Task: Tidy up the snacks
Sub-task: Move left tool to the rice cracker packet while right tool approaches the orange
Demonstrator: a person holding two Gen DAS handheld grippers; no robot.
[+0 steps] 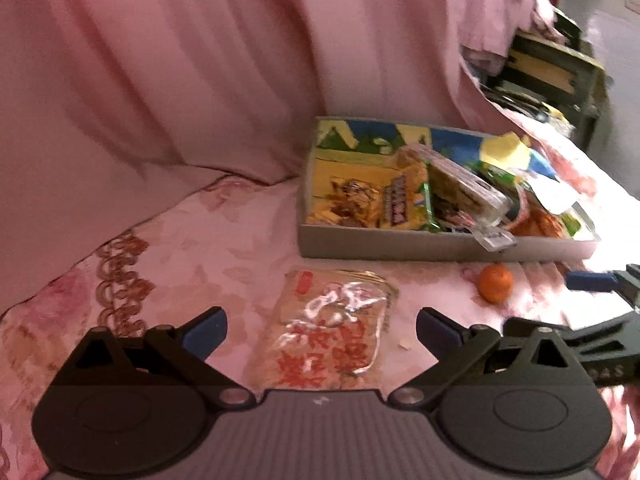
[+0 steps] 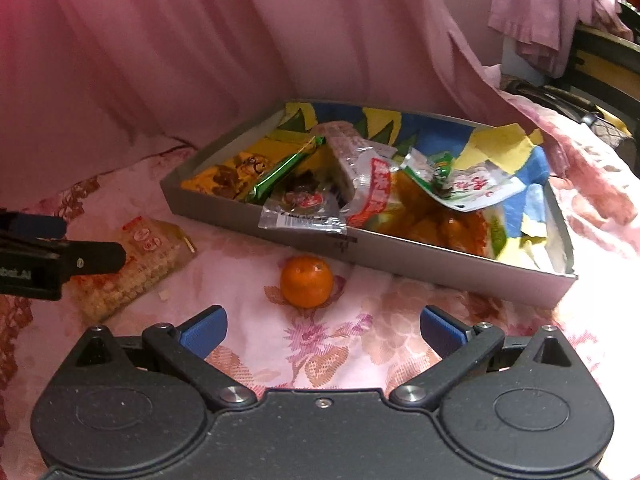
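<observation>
Packet (image 1: pixel 336 328) of snacks, clear-wrapped with red print, lying flat on the flowered bedspread (image 1: pixel 192 248) directly ahead of the left tool (image 1: pixel 322 326), whose blue pads stand spread wide to either side of it and grip nothing. The packet's long axis runs roughly along the tool's forward line, tilted a little to the right at its far end, so its narrower width lies across the gap between the pads. Beyond it sits the grey box (image 1: pixel 440 246), already filled with wrapped snacks; a small orange (image 1: pixel 496 282) rests on the bedspread just before the box's near wall, to the right of the packet. The right tool enters at the right edge, near the orange.

Right wrist view: the orange (image 2: pixel 306 281) lies straight ahead of the right tool (image 2: pixel 324 330), centred between its released, empty pads and a short way beyond them. It stands close to, but apart from, the near wall of the box (image 2: pixel 400 258). The packet (image 2: pixel 148 264) lies well to the left, partly covered by the left tool (image 2: pixel 36 248).

Judgement: each loose item is nearer one hand, the packet the left and the orange the right; both belong in the box beyond.
</observation>
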